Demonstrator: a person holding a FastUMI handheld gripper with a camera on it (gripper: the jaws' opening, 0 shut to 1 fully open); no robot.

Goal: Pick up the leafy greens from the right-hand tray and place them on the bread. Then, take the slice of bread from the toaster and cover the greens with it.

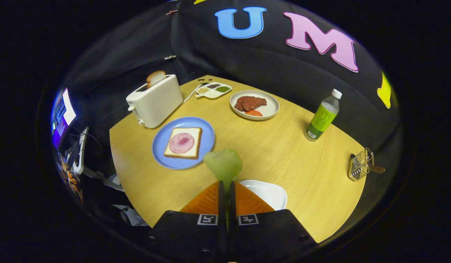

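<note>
Over the worktop (269,153) our tongs (226,190) pinch the leafy greens (223,165) by a thin stem, which may slip short of the bread (183,143).

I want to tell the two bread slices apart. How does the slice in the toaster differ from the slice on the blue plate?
The toaster slice stands upright in the toaster; the plate slice lies flat on the blue plate. The toaster slice is bare and half hidden; the plate slice carries a pink round of meat. The gripper holds the greens, touching neither. Both have brown crusts.
</note>
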